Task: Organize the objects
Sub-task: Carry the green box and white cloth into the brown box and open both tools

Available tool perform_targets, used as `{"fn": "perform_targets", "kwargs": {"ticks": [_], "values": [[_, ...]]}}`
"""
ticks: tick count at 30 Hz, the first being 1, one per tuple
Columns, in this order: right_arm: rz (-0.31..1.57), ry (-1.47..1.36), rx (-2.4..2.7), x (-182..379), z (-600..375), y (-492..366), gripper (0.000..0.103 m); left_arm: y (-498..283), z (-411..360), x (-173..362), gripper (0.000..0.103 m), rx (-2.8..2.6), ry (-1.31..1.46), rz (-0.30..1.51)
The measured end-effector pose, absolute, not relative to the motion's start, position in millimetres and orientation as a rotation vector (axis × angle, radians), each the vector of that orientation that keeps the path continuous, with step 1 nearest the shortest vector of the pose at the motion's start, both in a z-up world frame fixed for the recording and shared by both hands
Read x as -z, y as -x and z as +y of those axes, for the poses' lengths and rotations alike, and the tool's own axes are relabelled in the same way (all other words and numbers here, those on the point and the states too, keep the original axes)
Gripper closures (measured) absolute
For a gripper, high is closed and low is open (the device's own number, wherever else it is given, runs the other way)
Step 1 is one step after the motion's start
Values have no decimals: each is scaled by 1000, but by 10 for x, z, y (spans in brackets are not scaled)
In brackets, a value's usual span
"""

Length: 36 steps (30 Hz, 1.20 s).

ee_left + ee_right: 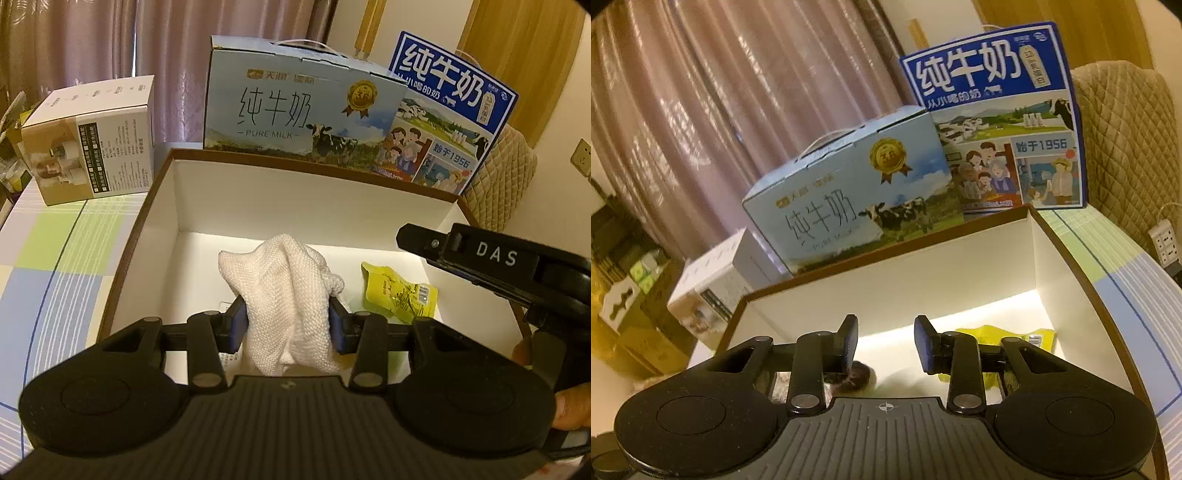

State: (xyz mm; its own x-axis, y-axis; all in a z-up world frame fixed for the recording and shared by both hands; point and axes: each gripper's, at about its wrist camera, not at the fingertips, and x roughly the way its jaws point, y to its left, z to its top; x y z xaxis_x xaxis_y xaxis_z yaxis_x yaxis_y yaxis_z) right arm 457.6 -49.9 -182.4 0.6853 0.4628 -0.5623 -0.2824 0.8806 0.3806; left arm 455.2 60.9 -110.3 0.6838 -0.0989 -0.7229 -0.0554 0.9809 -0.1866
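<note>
Left wrist view: left tongs (287,322) clamped across white cloth (284,295), long axis forward; right tongs (885,341) parted, empty.

White woven cloth (286,295) — yellow packet (400,293) — brown-rimmed white box (295,205).

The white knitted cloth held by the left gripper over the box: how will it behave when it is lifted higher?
The white knitted cloth is probably floppy: it bunches and droops between the left gripper pads. It likely weighs little, as it hangs from one pinch. Its loose lower end may drag inside the white open box.
</note>
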Motion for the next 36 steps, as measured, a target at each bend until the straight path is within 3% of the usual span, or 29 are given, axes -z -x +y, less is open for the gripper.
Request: {"fn": "perform_targets", "kwargs": {"ticks": [11, 14, 16, 17, 36], "values": [[762, -202, -414, 1847, -502, -4585, 72, -4551, 553, 1137, 60, 46, 179, 829], [764, -199, -404, 1844, -520, -4593, 72, -4544, 550, 1143, 51, 24, 169, 814], [765, -195, -401, 1837, -526, -4595, 72, -4533, 570, 1131, 33, 11, 169, 793], [766, -192, -400, 1835, -526, -4597, 72, -4528, 584, 1121, 31, 4, 173, 785], [807, -114, -374, 1789, -597, -4559, 70, -4511, 705, 1068, 26, -52, 189, 793]]}}
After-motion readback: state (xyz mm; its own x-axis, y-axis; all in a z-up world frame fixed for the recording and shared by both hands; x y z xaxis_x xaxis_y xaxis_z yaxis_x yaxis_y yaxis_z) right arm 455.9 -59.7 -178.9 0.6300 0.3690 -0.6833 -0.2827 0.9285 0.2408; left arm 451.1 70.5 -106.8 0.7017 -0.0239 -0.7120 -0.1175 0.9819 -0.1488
